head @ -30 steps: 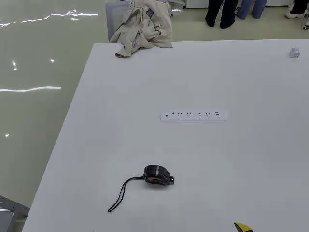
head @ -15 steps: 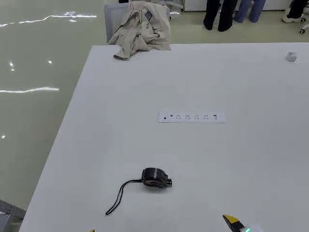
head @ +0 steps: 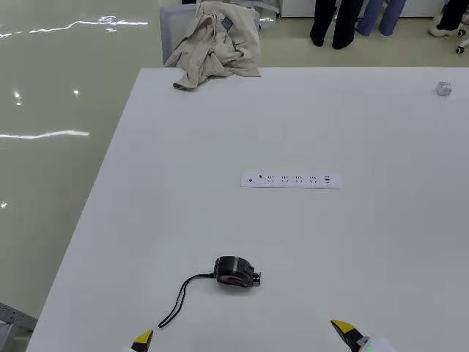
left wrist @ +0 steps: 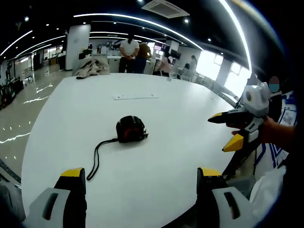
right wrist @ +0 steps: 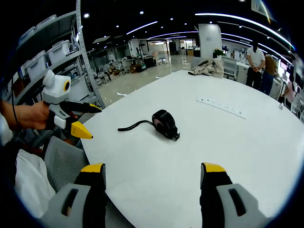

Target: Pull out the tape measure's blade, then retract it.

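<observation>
A black tape measure [head: 236,270] lies on the white table [head: 220,147], its blade inside and its black wrist cord [head: 176,301] trailing toward the near left. My left gripper [left wrist: 141,173] is open and empty, short of the tape measure [left wrist: 130,128]. My right gripper [right wrist: 153,167] is also open and empty, facing the tape measure [right wrist: 165,123] from the other side. In the head view a yellow fingertip [head: 142,340] of the left gripper and a yellow fingertip [head: 344,334] of the right one sit at the bottom edge. Each gripper sees the other: right gripper [left wrist: 235,130], left gripper [right wrist: 78,118].
A white power strip [head: 291,180] lies mid-table beyond the tape measure. A beige jacket [head: 215,40] hangs over a chair at the far edge. A small grey object [head: 443,89] sits at the far right. People [head: 337,18] stand past the table. The table's left edge drops to shiny floor.
Both grippers' yellow fingertips have risen into the bottom of the head view. The tape measure has stayed put; the head camera shifted slightly.
</observation>
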Motion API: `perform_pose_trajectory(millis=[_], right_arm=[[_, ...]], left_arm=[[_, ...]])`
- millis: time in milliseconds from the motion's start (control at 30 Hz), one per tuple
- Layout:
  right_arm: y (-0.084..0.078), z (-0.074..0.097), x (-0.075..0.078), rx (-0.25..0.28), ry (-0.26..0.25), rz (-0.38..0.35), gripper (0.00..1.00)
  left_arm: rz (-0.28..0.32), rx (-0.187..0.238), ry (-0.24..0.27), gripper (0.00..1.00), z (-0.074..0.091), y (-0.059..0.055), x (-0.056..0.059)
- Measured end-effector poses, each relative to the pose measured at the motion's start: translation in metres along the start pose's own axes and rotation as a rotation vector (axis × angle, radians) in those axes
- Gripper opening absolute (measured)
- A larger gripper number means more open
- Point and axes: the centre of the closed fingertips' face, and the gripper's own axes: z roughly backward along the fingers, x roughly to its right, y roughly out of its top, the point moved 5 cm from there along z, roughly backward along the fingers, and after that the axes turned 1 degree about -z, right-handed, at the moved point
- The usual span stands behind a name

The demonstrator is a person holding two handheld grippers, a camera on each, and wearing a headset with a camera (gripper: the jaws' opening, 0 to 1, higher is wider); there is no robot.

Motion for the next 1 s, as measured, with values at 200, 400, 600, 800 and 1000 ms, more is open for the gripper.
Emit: perform_pose_trajectory(millis=[200, 400, 600, 800, 1000], right_arm=[[-0.003, -0.005, 0.008, -0.011, 0.010, 0.017, 0.81], [-0.007, -0.011, 0.009, -0.026, 0.030, 0.055, 0.80], [-0.006, -0.017, 0.014, -0.034, 0.041, 0.083, 0.80], [-0.004, -0.022, 0.018, -0.048, 0.050, 0.117, 0.79], [-0.003, -0.029, 0.024, -0.067, 0.055, 0.148, 0.78]], left_arm=[[-0.034, -0.001, -0.022, 0.94, -0.007, 0.004, -0.007], [-0.079, 0.000, -0.050, 0.92, -0.014, 0.011, -0.009], [-0.112, -0.003, -0.066, 0.91, -0.019, 0.016, -0.011], [-0.139, -0.012, -0.078, 0.91, -0.025, 0.019, -0.012], [-0.174, -0.020, -0.099, 0.91, -0.033, 0.022, -0.015]])
